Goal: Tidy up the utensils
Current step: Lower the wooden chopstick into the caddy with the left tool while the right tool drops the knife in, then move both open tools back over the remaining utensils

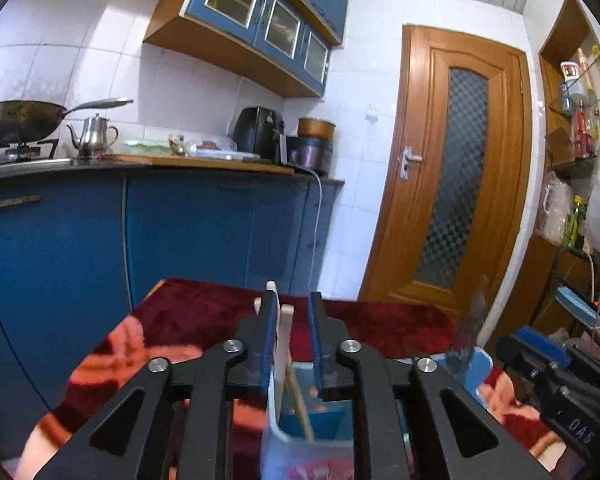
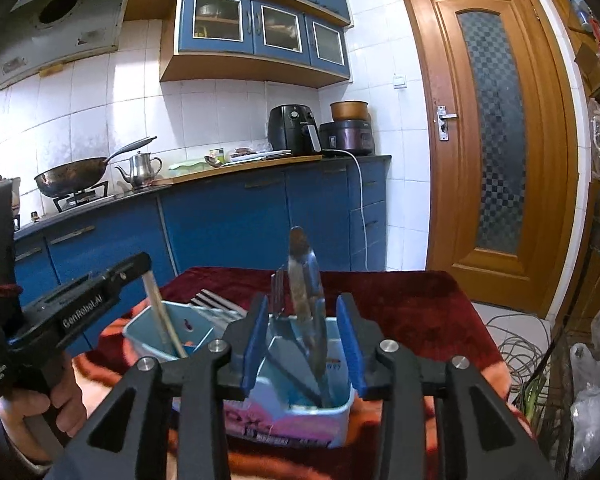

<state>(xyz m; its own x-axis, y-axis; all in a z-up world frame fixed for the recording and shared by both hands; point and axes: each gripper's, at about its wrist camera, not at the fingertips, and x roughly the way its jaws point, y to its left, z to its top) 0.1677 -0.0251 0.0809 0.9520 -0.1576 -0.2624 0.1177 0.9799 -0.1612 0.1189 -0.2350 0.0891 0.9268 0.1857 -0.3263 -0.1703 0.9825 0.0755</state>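
A light blue utensil box (image 2: pixel 300 408) stands on a red patterned cloth. My right gripper (image 2: pixel 302 300) is open above its right compartment, where a spoon (image 2: pixel 302 280) and forks (image 2: pixel 278 292) stand upright between the jaws without touching them. My left gripper (image 1: pixel 294 298) is open over the left compartment; pale chopsticks (image 1: pixel 282 344) stand between its jaws, close to the left pad. The left gripper (image 2: pixel 140 264) and the chopsticks (image 2: pixel 160 312) also show in the right wrist view. More forks (image 2: pixel 216 304) lie on the box's back rim.
The table with the red cloth (image 2: pixel 420 312) ends near the blue kitchen cabinets (image 2: pixel 228 224). A wooden door (image 2: pixel 492 136) is to the right. Coiled cables (image 2: pixel 520 344) lie on the floor at right. Shelves with bottles (image 1: pixel 580 120) stand at far right.
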